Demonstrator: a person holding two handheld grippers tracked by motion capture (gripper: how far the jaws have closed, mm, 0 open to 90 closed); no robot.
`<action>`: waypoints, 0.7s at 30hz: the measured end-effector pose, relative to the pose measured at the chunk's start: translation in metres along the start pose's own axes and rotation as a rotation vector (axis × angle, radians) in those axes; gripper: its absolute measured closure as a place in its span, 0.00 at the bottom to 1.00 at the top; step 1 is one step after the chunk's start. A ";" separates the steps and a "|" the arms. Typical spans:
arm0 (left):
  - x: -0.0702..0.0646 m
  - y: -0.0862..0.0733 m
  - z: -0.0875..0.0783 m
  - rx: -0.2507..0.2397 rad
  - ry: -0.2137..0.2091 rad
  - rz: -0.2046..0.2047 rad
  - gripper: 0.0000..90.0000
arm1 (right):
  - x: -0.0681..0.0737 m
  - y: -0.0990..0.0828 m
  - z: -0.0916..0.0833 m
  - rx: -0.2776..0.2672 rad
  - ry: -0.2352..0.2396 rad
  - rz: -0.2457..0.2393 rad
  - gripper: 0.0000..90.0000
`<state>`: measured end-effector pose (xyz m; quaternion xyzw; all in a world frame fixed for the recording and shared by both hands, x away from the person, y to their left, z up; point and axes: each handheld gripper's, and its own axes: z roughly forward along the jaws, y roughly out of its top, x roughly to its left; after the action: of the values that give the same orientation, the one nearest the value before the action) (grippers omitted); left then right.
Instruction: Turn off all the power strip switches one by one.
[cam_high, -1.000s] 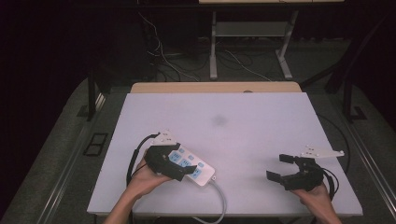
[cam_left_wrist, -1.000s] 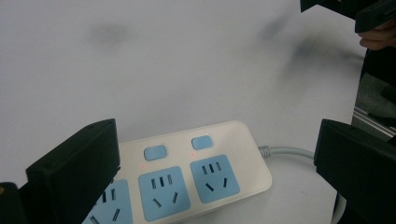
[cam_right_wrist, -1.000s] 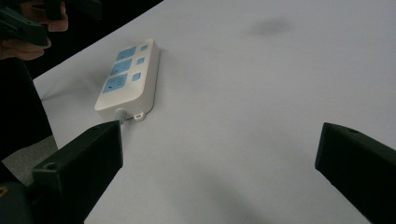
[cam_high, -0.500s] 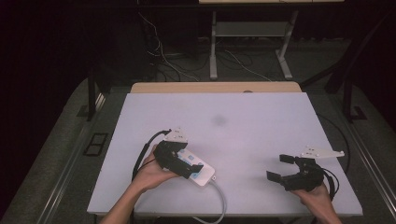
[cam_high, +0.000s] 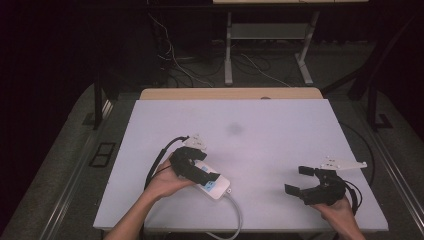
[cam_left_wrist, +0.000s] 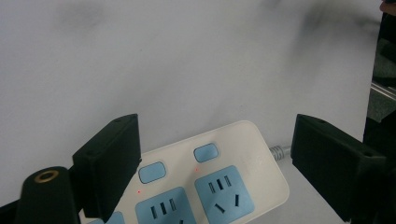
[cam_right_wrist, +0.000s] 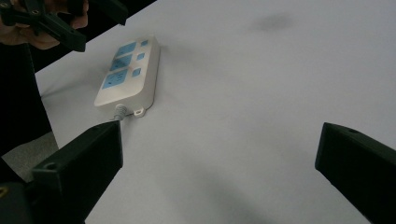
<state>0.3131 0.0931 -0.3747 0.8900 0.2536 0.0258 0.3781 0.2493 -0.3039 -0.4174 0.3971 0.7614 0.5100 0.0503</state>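
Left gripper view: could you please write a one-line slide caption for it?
Left gripper, jaws open and closing, straddles the cable end of a white power strip on the white table.

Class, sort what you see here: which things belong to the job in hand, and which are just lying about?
Part of the job:
- power strip, white with blue sockets
- its cable
- left claw, jaws just closing either side of the strip, not yet pressing
- right claw, open, apart from the strip

Just lying about:
- dark smudge on the table
- floor cables
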 end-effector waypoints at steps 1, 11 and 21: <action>0.001 0.000 0.001 0.004 -0.002 -0.001 0.18 | 0.000 0.000 0.000 0.001 0.000 -0.001 0.01; 0.007 0.001 0.006 0.022 -0.024 -0.011 0.40 | 0.000 0.000 0.001 0.004 0.002 -0.001 0.01; 0.013 0.000 0.012 0.045 -0.038 -0.026 0.67 | 0.000 -0.001 0.001 0.006 0.003 0.000 0.01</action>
<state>0.3274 0.0912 -0.3851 0.8953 0.2583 -0.0015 0.3630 0.2492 -0.3032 -0.4183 0.3963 0.7630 0.5084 0.0480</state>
